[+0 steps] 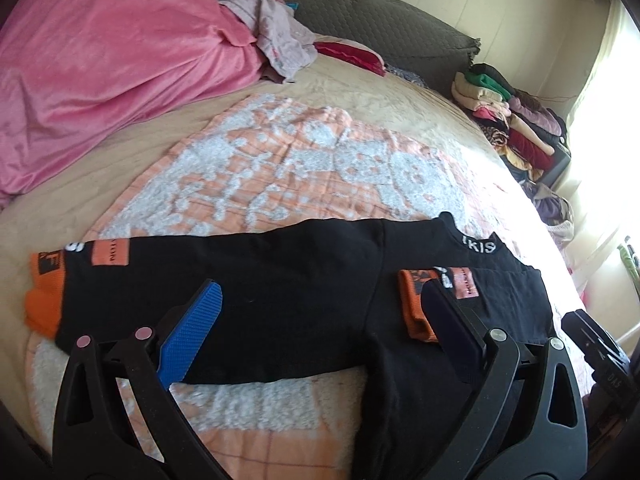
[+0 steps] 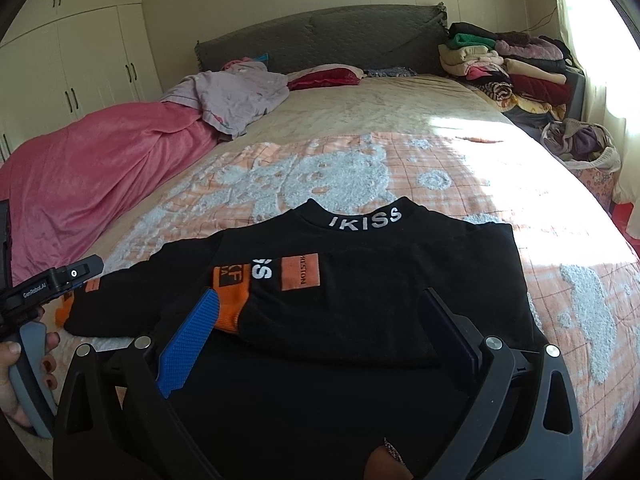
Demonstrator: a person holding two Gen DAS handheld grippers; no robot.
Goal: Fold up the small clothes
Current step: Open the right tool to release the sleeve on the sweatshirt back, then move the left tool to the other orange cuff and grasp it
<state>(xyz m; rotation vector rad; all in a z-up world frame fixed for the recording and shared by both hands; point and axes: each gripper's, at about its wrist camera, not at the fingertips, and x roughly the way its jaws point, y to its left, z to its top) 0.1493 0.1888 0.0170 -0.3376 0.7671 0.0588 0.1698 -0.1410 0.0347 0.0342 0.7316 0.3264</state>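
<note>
Here, in the left wrist view, the small black long-sleeved top with orange cuffs (image 1: 296, 300) lies flat across the lower frame on the orange-and-white patterned blanket (image 1: 280, 168), one sleeve folded inward at right; the left gripper (image 1: 320, 320) is spread wide above it. In the right wrist view, the top fills the lower centre, white "IKISS" lettering on its collar, and the right gripper (image 2: 324, 316) gapes wide over it.
</note>
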